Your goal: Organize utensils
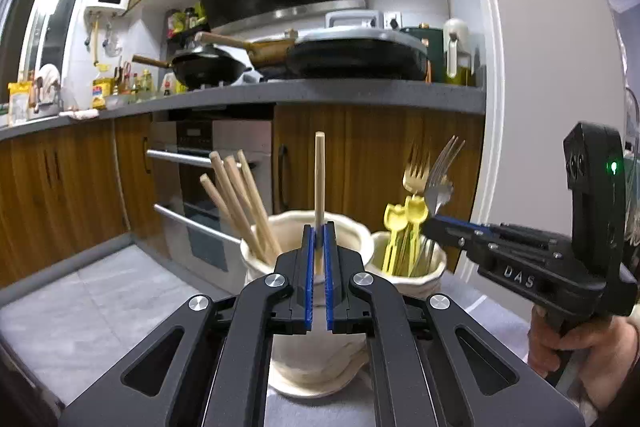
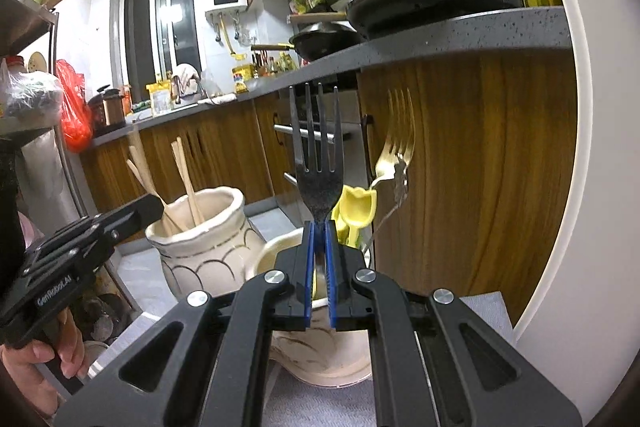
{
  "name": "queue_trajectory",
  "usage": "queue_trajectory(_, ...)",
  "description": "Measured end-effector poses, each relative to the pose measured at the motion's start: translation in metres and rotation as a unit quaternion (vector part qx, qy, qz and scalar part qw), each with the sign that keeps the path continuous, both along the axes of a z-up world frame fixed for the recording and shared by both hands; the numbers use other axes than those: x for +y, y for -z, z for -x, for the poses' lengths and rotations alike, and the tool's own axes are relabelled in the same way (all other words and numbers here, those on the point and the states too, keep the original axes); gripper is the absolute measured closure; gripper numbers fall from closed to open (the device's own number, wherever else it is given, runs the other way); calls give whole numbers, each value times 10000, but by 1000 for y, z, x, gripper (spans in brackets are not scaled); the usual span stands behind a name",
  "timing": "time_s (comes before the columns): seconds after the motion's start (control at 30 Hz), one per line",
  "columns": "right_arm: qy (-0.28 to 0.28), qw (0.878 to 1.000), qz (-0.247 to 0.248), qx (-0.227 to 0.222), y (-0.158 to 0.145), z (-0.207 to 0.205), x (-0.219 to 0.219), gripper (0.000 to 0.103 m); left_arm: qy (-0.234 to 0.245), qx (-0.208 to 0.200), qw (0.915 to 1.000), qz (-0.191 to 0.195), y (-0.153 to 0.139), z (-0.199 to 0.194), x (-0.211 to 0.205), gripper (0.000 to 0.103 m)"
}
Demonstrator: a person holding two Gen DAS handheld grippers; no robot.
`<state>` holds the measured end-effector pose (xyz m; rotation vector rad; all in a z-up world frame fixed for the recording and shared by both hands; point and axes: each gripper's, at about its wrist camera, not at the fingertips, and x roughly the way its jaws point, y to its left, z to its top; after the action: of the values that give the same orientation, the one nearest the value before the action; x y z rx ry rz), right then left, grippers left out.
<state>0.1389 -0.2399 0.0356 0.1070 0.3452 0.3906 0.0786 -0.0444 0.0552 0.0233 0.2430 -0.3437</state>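
My left gripper (image 1: pixel 319 233) is shut on a wooden chopstick (image 1: pixel 319 183), held upright over the mouth of the large cream ceramic jar (image 1: pixel 316 355), which holds several more chopsticks (image 1: pixel 240 203). To its right, my right gripper (image 2: pixel 319 233) is shut on the neck of a dark steel fork (image 2: pixel 318 163), tines up, above the smaller cream jar (image 2: pixel 328 359). That jar holds yellow-handled utensils (image 2: pixel 356 213) and a gold fork (image 2: pixel 396 143). The right gripper (image 1: pixel 434 225) also shows in the left wrist view, and the left gripper (image 2: pixel 154 207) in the right wrist view.
Both jars stand on a grey cloth (image 1: pixel 80 315) over a low surface. Behind are wooden cabinets (image 1: pixel 380 155), an oven (image 1: pixel 208 187) and a grey counter (image 1: pixel 320 93) with pans. A white door frame (image 2: pixel 580 147) curves close on the right. A hand (image 1: pixel 580 351) grips each tool.
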Motion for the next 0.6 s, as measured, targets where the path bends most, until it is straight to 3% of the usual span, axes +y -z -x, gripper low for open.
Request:
queue_trajectory(0.17,-4,9999,27,113,5,-4,1,98,49,14,10000,-23,3,2,0,93)
queue_trajectory(0.23,7,9999,53,105,5,-4,1,98,56,3,10000,4,3,3,-1,77)
queue_trajectory(0.37,61,9999,80,127,5,-4,1,96,40,1,10000,31,3,5,0,68)
queue_trajectory(0.43,59,9999,52,151,5,-6,2,89,20,-14,10000,28,4,6,0,63)
queue_trajectory(0.5,44,9999,18,124,5,-5,1,74,21,-23,10000,34,4,7,-1,59)
queue_trajectory(0.6,54,9999,40,94,4,-3,2,73,18,-27,10000,24,4,7,-2,56)
